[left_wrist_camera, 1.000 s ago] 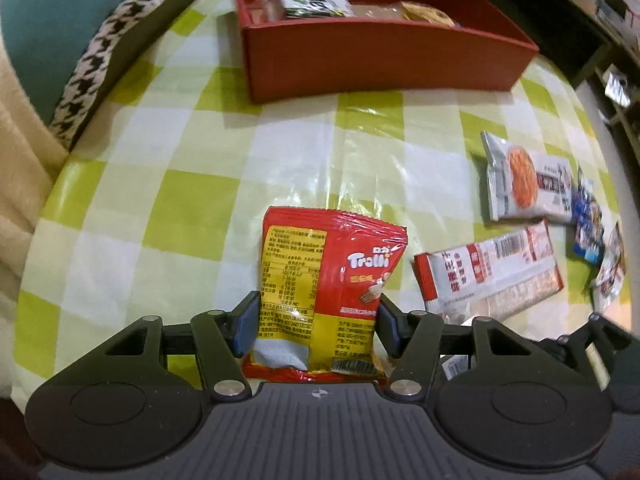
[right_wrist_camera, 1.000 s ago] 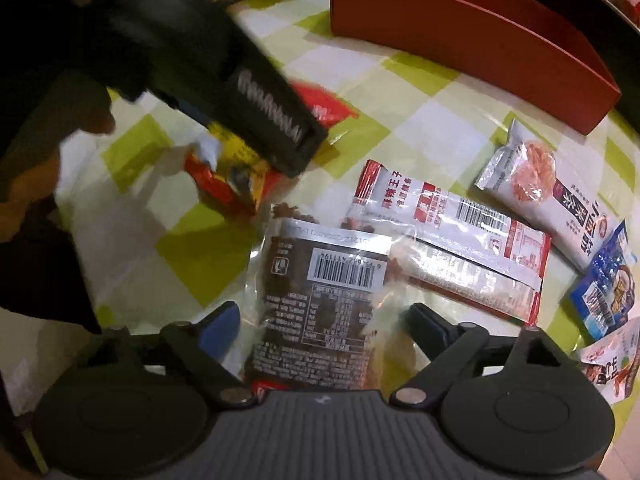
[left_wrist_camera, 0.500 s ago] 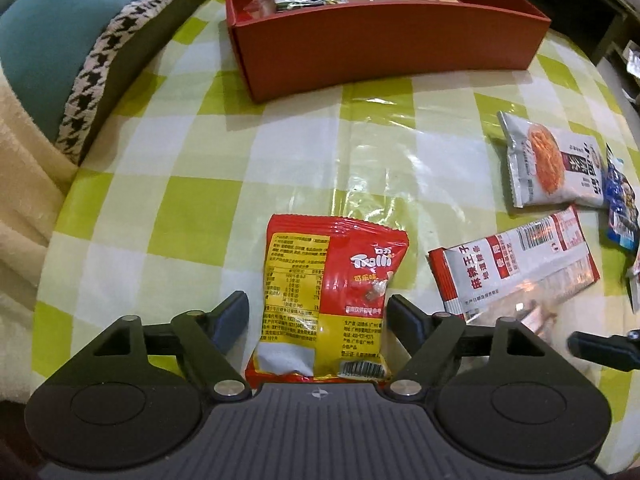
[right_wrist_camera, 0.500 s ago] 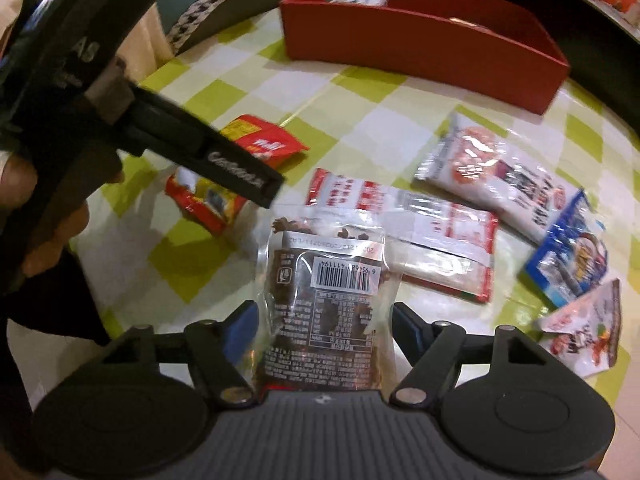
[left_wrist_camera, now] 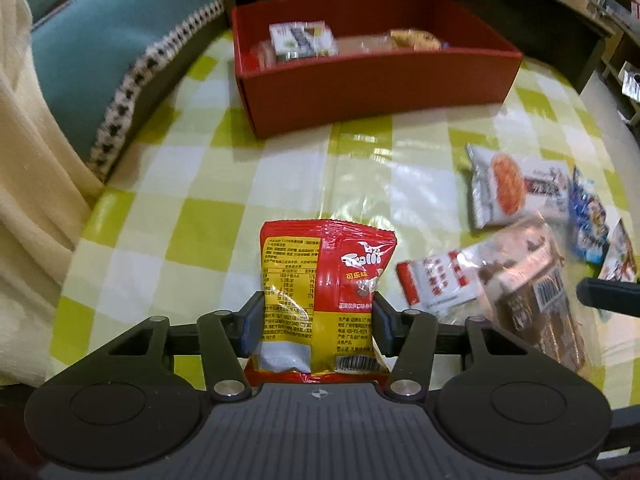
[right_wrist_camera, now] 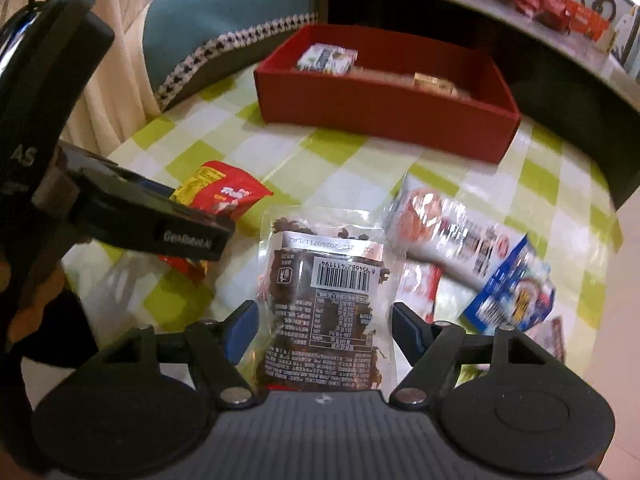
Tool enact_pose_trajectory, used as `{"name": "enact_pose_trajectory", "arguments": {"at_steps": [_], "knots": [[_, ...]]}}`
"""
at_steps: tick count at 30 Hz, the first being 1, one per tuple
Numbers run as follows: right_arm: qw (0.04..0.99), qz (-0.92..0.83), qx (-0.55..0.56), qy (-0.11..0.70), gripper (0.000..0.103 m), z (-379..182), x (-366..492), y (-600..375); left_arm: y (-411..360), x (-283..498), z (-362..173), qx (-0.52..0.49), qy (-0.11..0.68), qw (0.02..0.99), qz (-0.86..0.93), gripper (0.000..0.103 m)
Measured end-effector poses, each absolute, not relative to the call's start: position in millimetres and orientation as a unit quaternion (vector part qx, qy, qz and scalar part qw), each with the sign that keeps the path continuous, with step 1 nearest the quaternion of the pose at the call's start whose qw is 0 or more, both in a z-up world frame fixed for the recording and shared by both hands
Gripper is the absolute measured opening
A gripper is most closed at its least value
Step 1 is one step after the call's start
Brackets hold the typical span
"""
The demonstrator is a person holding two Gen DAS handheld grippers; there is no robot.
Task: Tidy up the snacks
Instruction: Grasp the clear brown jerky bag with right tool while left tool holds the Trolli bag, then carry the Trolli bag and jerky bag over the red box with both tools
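Red gummy bag (left_wrist_camera: 326, 296) pinched in left gripper (left_wrist_camera: 318, 322) jaws just closed, right gripper (right_wrist_camera: 324, 330) tilted down gripping brown snack bag (right_wrist_camera: 324, 304).

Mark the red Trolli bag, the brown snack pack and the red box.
red Trolli bag (left_wrist_camera: 352, 268), left wrist view, logo panel.
brown snack pack (right_wrist_camera: 344, 276), right wrist view, barcode label.
red box (left_wrist_camera: 376, 96), left wrist view, front wall.

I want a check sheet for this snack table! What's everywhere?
Surface: green-and-white checked tablecloth.
Job's things: red box already holding a few snacks; red candy bag; clear bag of brown snack.
Clutter: other snack packets loose on the cloth.
Grippers: left hand-held gripper has just closed on the candy bag; right hand-held gripper holds the brown snack bag.
Cables: nothing seen.
Surroundings: teal cushion, shelf behind.
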State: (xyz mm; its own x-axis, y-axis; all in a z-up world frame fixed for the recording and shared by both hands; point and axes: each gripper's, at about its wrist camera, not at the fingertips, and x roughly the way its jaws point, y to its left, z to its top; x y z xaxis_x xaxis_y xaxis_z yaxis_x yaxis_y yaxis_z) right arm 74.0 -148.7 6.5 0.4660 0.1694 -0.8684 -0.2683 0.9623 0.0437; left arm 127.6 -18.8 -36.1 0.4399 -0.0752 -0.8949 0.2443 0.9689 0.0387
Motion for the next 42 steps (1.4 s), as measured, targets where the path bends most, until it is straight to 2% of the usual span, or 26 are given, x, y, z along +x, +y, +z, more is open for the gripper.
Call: {"name": "enact_pose_trajectory", "arguments": {"at_steps": [15,42], "knots": [[0.87,0.086,-0.036,0.484,0.078,21.7,150.9,-181.3,-45.9,179.6,-7.8,0.06,0.504,0.855,-0.102,0.061],[0.88,0.069,0.0,0.47,0.078,26.5,235.0,-203.8,-67.8,265.5,13.2,0.043,0.49,0.867,-0.079,0.06]]}}
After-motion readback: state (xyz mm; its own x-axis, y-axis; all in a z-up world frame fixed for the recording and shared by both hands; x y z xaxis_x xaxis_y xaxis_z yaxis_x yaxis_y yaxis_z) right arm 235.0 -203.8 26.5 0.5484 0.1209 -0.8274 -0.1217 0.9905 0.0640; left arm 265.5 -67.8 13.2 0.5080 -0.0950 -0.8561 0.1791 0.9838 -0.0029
